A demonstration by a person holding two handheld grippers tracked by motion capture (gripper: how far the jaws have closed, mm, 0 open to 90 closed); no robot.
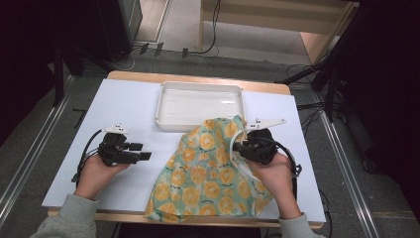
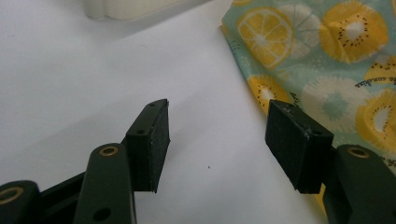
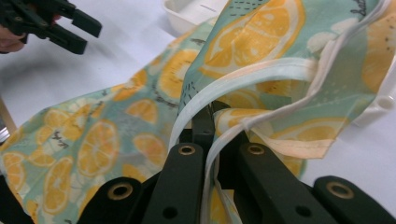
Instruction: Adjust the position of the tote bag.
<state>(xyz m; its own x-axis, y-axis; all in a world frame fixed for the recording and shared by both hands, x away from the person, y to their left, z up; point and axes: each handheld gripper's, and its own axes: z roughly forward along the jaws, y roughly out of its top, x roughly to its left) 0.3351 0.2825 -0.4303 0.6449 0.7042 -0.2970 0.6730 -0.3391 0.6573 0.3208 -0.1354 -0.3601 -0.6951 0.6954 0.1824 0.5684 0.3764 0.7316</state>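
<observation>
The right gripper (image 1: 243,145) pinches the white-trimmed edge of the fruit-print cloth (image 1: 208,173) lying toward the tabletop's near edge, while the left gripper (image 1: 144,151), jaws wide apart and empty, hovers over bare tabletop (image 1: 129,104) beside it.

Wooden table (image 1: 198,78) under white sheet (image 1: 129,106), grey floor (image 1: 237,62) — dark cables (image 1: 214,29), pale wooden furniture (image 1: 277,17) behind

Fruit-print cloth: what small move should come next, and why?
Probably the left gripper moves right to pinch the near left edge of the fruit-print cloth: its jaws are open and empty over the table, while the right gripper is shut on the white-trimmed edge.
</observation>
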